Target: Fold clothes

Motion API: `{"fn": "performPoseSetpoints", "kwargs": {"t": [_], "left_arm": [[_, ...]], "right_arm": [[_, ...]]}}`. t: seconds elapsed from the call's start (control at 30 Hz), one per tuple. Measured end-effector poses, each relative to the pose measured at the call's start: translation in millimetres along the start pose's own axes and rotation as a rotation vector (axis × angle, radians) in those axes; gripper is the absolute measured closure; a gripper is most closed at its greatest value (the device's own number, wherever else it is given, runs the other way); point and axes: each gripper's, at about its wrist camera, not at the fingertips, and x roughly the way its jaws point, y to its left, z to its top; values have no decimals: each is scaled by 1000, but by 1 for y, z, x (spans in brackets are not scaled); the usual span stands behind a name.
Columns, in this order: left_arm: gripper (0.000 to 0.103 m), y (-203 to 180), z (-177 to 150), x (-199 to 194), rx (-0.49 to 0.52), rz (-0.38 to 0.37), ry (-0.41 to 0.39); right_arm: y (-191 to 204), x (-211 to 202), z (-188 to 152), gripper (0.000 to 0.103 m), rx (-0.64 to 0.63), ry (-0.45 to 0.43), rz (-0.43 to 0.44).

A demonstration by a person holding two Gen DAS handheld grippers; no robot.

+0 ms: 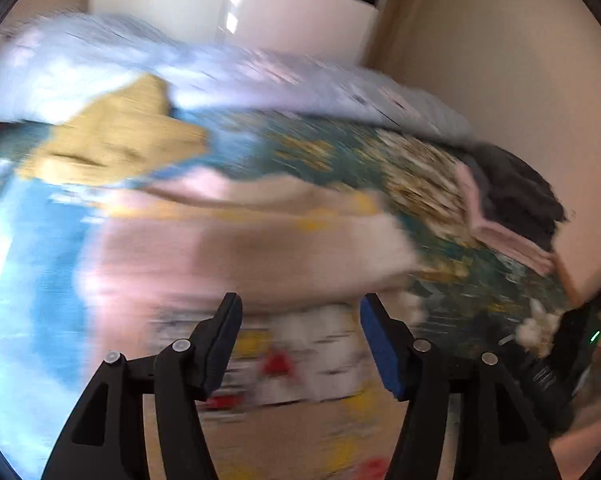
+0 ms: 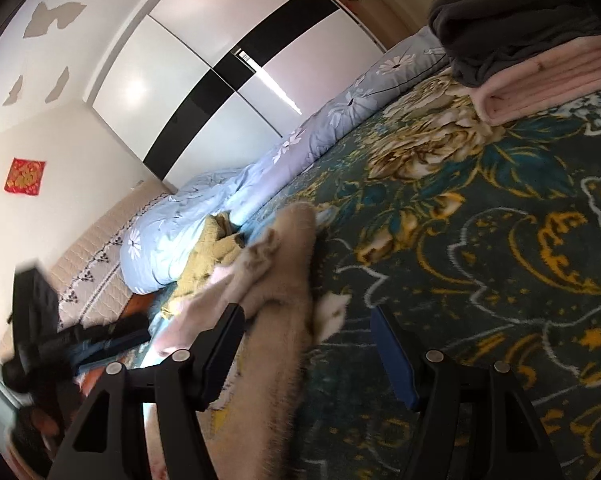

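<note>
We see the left gripper (image 1: 300, 340) with its 2 fingers spread wide, nothing between them. Its view is heavily blurred. Beyond the fingertips lies the pink garment (image 1: 284, 240), spread across the floral blanket (image 1: 440, 184), with a printed patch near the gripper that we cannot make out.

Our right gripper (image 2: 306, 344) is also spread, gripping nothing. The pink garment (image 2: 276, 288) runs between its fingers and past the left one, rumpled, lying on the floral blanket (image 2: 500, 280). A small pale flap of it sits just ahead of the gap.

Behind the garment, a yellow cloth (image 2: 212, 256) lies bunched against the blue quilt (image 2: 204, 216), which runs along the blanket's far edge. At the far corner we see 2 folded pieces stacked: a grey one (image 2: 508, 24) on top of a pink one (image 2: 548, 80). The wardrobe (image 2: 228, 64) stands behind the bed. In the right view, the left gripper (image 2: 60, 344) shows at the left edge.
</note>
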Motion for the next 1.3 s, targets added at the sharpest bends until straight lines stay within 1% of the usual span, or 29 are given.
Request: {"fn": "performPoseSetpoints", "kwargs": {"t": [0.1,0.17,0.23,0.27,0.33,0.37,0.43,0.5,0.53,0.57,0.63,0.67,0.73,0.8,0.83,0.87,0.97,1.03,1.17,1.23,1.3], "left_arm": [[40,41,-10,-22,-69,13,-37],[40,68,-17,-34,-122,21,-55],[40,98,-30,-33,-212,10,-31],[40,107,-35,-34,-236,1,-28],[40,120,-42,-34,-270,-13,-22],[40,124,-45,-34,-282,-22,-17],[40,131,-50,-32,-304,-45,-11],[40,134,-53,-30,-320,-66,-6],[40,136,-54,-28,-326,-76,0],[40,137,-55,-27,-332,-86,5],[40,139,-57,-25,-339,-104,17],[40,139,-58,-24,-341,-111,23],[40,140,-60,-22,-343,-123,31],[40,140,-62,-21,-346,-129,38],[40,141,-63,-19,-349,-127,42],[40,141,-64,-18,-352,-125,45],[40,143,-68,-14,-371,-122,60],[40,142,-68,-12,-369,-124,66],[40,140,-68,-16,-349,-132,57],[40,140,-67,-20,-345,-135,49],[40,142,-60,-24,-336,-128,32]], "right_arm": [[17,14,8,34,1,42,51],[31,31,17,34,-7,85,59],[39,50,27,34,18,120,53],[41,58,30,34,38,137,48],[42,77,36,34,76,185,11],[41,87,37,35,95,211,-26],[39,99,38,42,134,247,-54],[39,105,39,61,157,253,-73],[40,106,40,68,158,253,-88],[41,108,41,82,158,261,-84],[47,110,42,86,145,281,-71],[54,108,44,91,102,275,-75],[67,100,48,93,17,249,-91],[70,91,54,93,-15,195,-106],[67,89,57,93,-12,173,-120],[62,91,57,93,-15,173,-147],[47,109,43,94,-33,258,-227],[41,118,35,94,-41,278,-258],[35,116,39,93,15,281,-244],[39,113,45,89,18,280,-238],[45,99,56,89,24,234,-234]]}}
